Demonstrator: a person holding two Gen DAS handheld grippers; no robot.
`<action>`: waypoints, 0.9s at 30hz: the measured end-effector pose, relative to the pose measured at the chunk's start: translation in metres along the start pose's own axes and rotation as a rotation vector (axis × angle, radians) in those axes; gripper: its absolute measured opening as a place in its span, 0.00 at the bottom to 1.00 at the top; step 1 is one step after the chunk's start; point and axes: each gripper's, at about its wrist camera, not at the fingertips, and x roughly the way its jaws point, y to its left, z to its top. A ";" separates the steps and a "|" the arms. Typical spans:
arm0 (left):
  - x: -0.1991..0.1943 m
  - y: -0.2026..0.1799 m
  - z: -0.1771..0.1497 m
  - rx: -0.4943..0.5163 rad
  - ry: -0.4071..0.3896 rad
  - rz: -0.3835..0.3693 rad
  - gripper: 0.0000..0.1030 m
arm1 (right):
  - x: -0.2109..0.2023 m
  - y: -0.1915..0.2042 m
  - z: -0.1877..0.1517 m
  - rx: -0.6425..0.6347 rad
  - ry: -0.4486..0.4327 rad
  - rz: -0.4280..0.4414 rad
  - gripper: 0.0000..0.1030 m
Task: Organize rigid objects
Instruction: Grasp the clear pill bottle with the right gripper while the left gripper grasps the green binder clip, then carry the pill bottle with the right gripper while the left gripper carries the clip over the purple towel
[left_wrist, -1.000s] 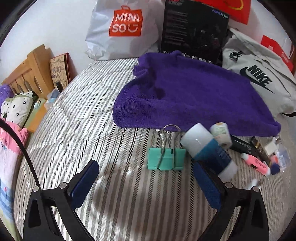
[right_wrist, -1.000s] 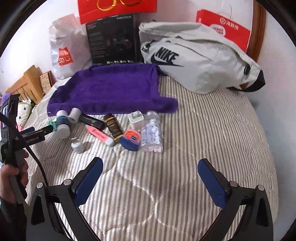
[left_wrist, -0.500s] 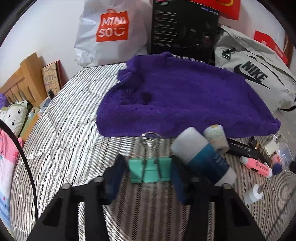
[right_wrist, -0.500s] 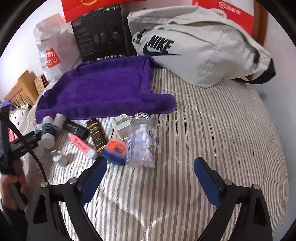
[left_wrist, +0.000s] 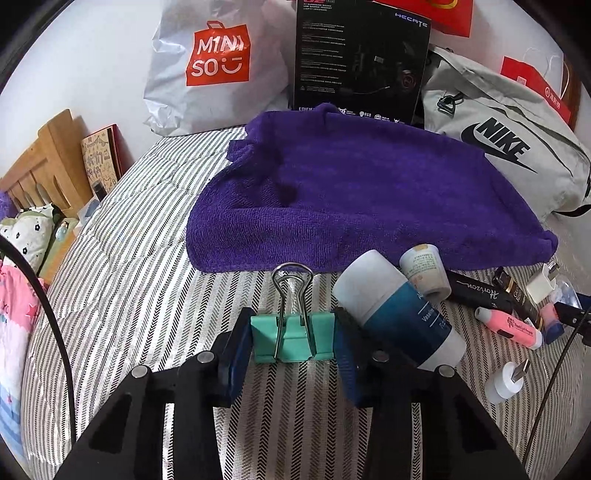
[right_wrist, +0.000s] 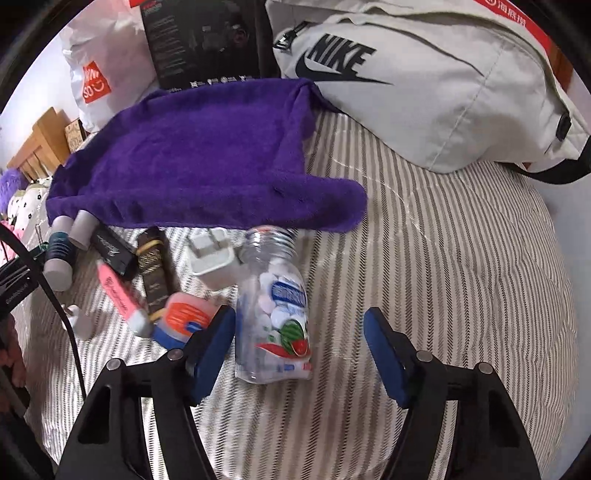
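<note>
The teal binder clip (left_wrist: 293, 338) is clamped between the blue pads of the left gripper (left_wrist: 291, 345) on the striped bed (left_wrist: 129, 295); its wire handles point away from the camera toward the purple towel (left_wrist: 351, 199), and its long axis runs across the jaws. A blue-and-white tube (left_wrist: 399, 314) lies just beside the clip's right end, close against the right finger. Open bedding is seen to the left of the clip.

The right gripper (right_wrist: 299, 354) is held open around a clear plastic candy bottle (right_wrist: 275, 306), which lies with its threaded neck pointing toward the towel's edge; neither pad is seen touching it. A white charger plug (right_wrist: 212, 262) and an orange-lidded tin (right_wrist: 184, 319) are crowded at its left, while bare striped bedding lies to its right.
</note>
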 end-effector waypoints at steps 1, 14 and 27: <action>0.000 0.000 0.000 0.000 0.001 0.001 0.39 | 0.000 -0.001 -0.001 0.002 0.001 0.006 0.69; -0.001 -0.001 -0.001 0.025 -0.001 0.004 0.39 | 0.003 0.015 0.000 -0.072 -0.006 0.010 0.40; -0.029 0.013 -0.007 0.023 0.026 -0.003 0.38 | -0.024 0.007 -0.009 -0.014 -0.003 0.104 0.40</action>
